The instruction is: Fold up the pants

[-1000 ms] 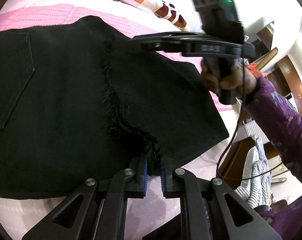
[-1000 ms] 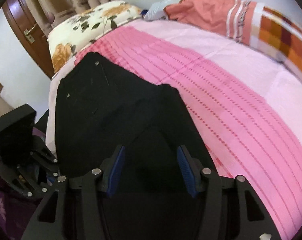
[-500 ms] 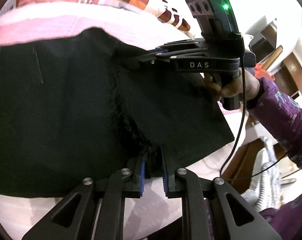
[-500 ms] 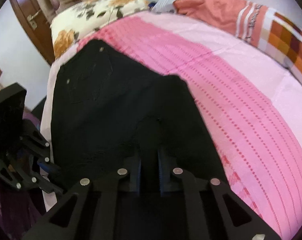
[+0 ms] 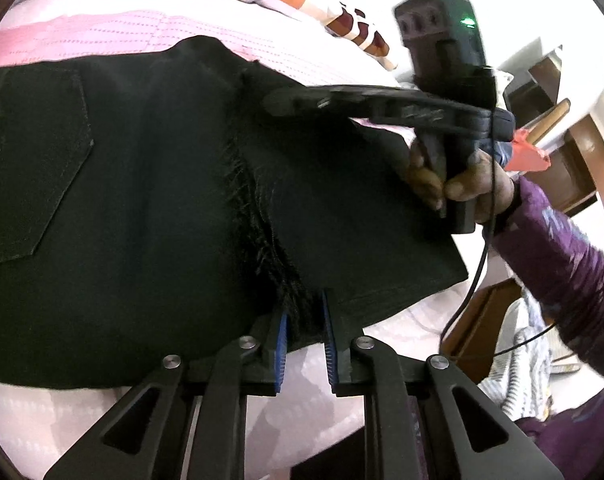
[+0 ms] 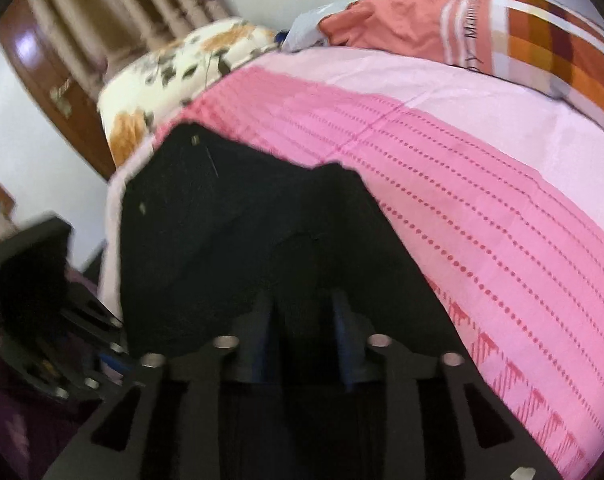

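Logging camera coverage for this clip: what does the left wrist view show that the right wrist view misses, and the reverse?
Left wrist only: the frayed hem pinched by the left gripper, a back pocket, the person's hand and purple sleeve.

Right wrist only: the floral pillow, the wooden door, and the right gripper head-on, jaws opening with black cloth between them.

Both: the black pants, pink bedspread and checked pillow.
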Demonstrator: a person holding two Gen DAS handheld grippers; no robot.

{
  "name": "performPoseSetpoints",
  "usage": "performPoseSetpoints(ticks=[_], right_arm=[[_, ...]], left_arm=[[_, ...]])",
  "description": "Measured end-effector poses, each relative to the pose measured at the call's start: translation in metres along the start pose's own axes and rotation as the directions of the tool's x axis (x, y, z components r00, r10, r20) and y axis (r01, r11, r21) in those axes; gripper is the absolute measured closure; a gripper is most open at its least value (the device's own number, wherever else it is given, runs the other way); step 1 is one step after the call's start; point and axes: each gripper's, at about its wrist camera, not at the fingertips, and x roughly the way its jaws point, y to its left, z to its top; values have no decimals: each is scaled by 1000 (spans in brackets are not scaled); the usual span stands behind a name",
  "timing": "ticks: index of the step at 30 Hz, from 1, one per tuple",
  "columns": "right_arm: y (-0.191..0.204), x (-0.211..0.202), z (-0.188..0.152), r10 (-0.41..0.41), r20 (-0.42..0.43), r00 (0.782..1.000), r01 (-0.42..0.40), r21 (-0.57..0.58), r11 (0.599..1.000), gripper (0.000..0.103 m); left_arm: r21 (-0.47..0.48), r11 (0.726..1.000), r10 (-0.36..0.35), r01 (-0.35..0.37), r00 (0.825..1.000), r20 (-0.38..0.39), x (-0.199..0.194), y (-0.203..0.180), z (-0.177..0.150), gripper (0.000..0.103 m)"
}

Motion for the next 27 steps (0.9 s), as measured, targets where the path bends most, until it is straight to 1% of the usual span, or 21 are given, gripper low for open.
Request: performPoseSetpoints(ticks=[1,3,4,5,7,10,12,14,15,16,17,19,20,21,22,23,24,25,26,27], right_arm=[[0,-8,0,12,26,1000,-13,18,1000,51],[2,-22,-1,23,70,997,-26,46,999,50],[2,-32,-3,15,105,994,-23,78,997,50],[0,-39,-6,24,128,991,-38,104,994,50],[0,-49,-10,15,161,987,-38,141,989,48],[19,-60,-22,33,228,973,-70,153,986,48],[36,-48,-28,16,200,980,-46,147,988,48],[48,-29,-30,-62,148,987,42,133,990,48],[50,-18,-32,-77,111,991,62,132,989,48],[49,-5,-34,-66,57,996,58,136,989,48],[51,7,-35,-63,8,998,62,144,988,48],[56,2,-35,-70,43,997,63,147,987,48],[59,-7,-33,-64,86,994,50,154,987,48],[60,-15,-30,-77,120,990,57,162,985,48],[59,-23,-26,-114,155,981,87,173,981,45],[55,-31,-22,-167,188,968,129,199,971,37],[49,-34,-20,-211,201,957,163,228,960,33],[38,-34,-18,-256,190,948,201,266,943,30],[26,-26,-18,-248,152,957,194,304,933,30],[18,-15,-18,-196,105,975,152,327,933,30]], left_arm=[[-1,1000,1,-1,1000,2,-1,1,0,85],[-6,1000,0,0,1000,5,-4,2,-1,85],[-17,1000,-7,8,1000,5,-6,5,-1,85],[-29,1000,-11,12,1000,9,-9,7,-1,84],[-43,999,-4,4,1000,14,-14,11,0,84],[-62,998,20,-17,999,44,-30,18,-2,83],[-86,995,59,-52,995,77,-47,21,-7,79],[-129,989,89,-75,990,112,-62,30,-11,68],[-157,985,98,-77,986,133,-72,37,-13,64],[-175,981,113,-86,983,146,-79,42,-14,57],[-194,974,145,-113,977,155,-88,48,-15,51],[-213,960,218,-182,963,161,-108,59,-17,50],[-217,953,251,-211,952,177,-120,64,-17,50],[-221,946,285,-239,936,207,-135,69,-18,50],[-229,935,322,-270,916,237,-151,76,-20,43],[-241,922,361,-302,896,258,-164,84,-20,30],[-256,907,400,-334,874,277,-176,95,-20,26],[-265,896,427,-355,852,302,-189,108,-20,26],[-266,895,431,-357,843,320,-198,122,-20,26],[-261,898,427,-354,843,326,-204,134,-18,26]])
